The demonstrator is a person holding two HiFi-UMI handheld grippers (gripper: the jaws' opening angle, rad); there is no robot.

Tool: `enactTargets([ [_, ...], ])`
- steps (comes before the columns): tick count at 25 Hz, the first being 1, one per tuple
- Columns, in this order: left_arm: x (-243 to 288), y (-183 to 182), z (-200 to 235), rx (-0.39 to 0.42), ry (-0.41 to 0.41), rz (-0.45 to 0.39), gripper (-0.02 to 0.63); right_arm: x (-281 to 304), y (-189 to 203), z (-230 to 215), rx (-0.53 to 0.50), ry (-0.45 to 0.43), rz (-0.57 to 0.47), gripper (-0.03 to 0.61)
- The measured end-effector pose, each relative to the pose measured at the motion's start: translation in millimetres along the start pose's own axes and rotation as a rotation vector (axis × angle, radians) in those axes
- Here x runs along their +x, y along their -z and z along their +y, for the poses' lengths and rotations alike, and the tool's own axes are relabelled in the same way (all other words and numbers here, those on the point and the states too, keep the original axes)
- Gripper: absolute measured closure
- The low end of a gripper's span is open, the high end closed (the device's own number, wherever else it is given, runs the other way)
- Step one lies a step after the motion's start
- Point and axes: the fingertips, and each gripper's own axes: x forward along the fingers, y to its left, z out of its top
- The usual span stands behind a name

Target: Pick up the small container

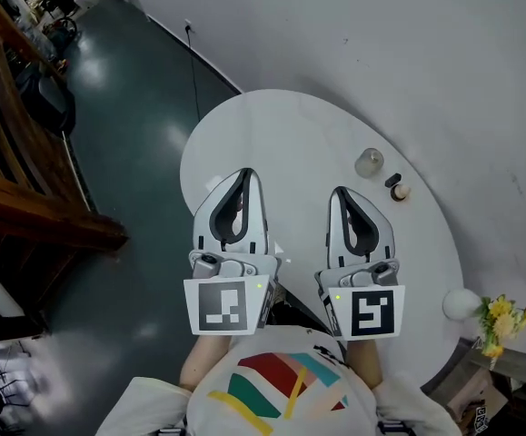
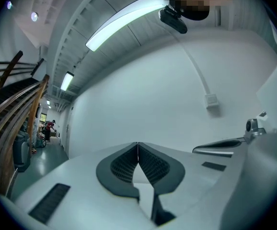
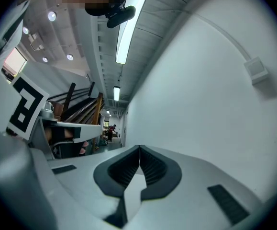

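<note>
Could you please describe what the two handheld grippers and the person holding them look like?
Both the left gripper and right gripper have white tapering shells, dark ribbed pads and a cube carrying black-and-white square markers. The person wears a white T-shirt printed with red, teal and yellow stripes.

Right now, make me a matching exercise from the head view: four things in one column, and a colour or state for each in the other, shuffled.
Things:
1. small container
2. flowers
3. left gripper
4. ball

Colour or state:
a. yellow
b. jaws shut, nothing held
c. round, white
d. clear

Pairs: 1-d, 2-a, 3-b, 4-c
</note>
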Motion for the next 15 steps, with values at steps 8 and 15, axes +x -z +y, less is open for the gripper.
enactTargets([
  [8, 16, -8, 5, -0.008, 0.085, -0.022, 0.597, 13, -12, 2, 0.071, 0.048, -0.034, 0.566],
  [15, 23, -18, 1, -0.019, 0.139, -0.051, 0.595, 18, -15, 0, 0.069, 0.096, -0.046, 0.566],
])
